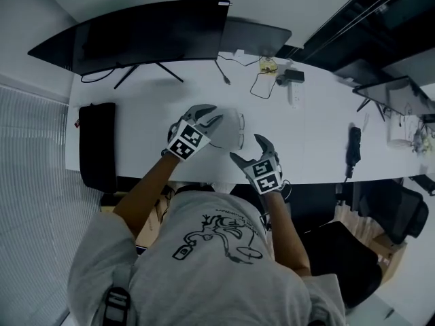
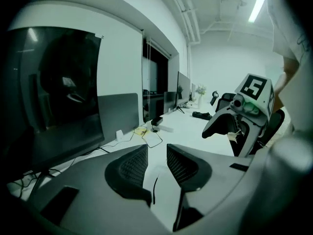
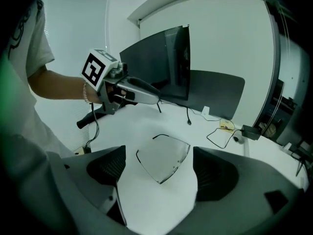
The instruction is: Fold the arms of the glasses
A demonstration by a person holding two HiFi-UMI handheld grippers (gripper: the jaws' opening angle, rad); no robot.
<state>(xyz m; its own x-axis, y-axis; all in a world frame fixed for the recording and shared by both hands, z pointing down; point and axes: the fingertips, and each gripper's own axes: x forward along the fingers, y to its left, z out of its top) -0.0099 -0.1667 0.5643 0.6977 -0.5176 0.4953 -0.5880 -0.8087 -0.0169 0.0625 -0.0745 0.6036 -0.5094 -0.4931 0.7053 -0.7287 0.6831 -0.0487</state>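
Right tongs (image 1: 246,148): held wide open, nothing gripped.
Left tongs (image 1: 216,114): held partly open with a narrow gap, nothing pressed by the pads.
Glasses (image 3: 164,156): laid flat on the white table (image 1: 136,124), just ahead of the right tongs and between both tongs; arms seem spread.
Cable (image 1: 262,83): beyond both tongs.
Monitor (image 1: 149,32): farthest, behind the left tongs.
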